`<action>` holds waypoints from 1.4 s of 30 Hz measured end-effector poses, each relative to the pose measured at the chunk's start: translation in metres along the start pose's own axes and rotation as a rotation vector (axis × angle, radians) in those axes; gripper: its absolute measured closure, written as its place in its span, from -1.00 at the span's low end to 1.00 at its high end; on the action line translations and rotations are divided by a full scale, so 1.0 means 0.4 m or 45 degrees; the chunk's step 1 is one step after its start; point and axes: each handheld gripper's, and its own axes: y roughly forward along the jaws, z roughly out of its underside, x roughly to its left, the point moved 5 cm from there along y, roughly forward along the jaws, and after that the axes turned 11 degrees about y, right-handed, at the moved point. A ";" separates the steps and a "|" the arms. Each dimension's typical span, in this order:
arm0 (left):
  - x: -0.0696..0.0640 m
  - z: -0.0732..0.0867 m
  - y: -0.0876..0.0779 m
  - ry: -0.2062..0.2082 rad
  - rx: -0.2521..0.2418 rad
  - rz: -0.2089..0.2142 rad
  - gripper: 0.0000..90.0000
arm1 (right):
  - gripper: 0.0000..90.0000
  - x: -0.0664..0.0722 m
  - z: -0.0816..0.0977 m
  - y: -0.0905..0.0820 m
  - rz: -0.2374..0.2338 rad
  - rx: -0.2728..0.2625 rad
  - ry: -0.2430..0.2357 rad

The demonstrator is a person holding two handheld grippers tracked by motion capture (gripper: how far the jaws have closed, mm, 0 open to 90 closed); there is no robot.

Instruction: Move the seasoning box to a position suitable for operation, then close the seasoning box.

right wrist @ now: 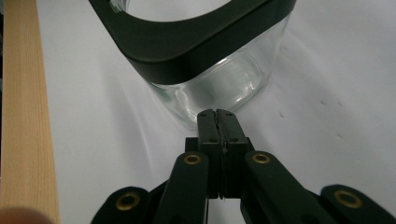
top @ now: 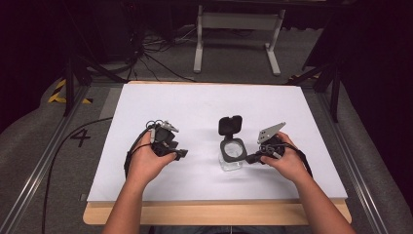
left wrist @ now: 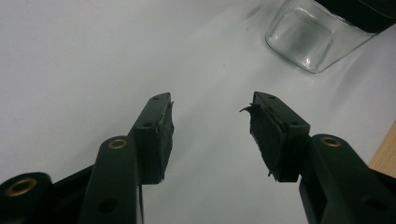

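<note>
We see a square clear glass jar (top: 232,157) with a black collar and a flipped-up black hinged lid (top: 230,125), standing right of centre on the smooth white sheet (top: 195,102) over the wooden bench (top: 214,213). The right tool (top: 252,158) sits just right of the jar, its black jaws clenched together on nothing, tips near the glass wall. The left tool (top: 182,154) is well left of the jar, jaws released wide, worn black pads (left wrist: 164,128) showing ragged edges.
</note>
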 end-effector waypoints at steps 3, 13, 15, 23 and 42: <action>0.000 0.000 0.000 0.005 0.001 0.000 0.10 | 1.00 0.009 -0.001 0.002 -0.013 0.017 -0.011; -0.011 -0.011 0.009 0.033 0.013 0.024 0.11 | 1.00 0.017 0.001 0.008 -0.028 0.011 -0.003; -0.014 -0.015 0.008 0.044 0.009 0.037 0.12 | 1.00 0.011 0.001 -0.002 -0.004 -0.003 0.005; -0.044 -0.036 0.010 0.072 -0.009 0.093 0.15 | 1.00 -0.006 0.009 -0.057 0.026 -0.091 0.049; -0.208 -0.084 0.061 0.276 -0.033 0.344 0.49 | 1.00 -0.007 -0.034 -0.146 0.015 -0.251 0.060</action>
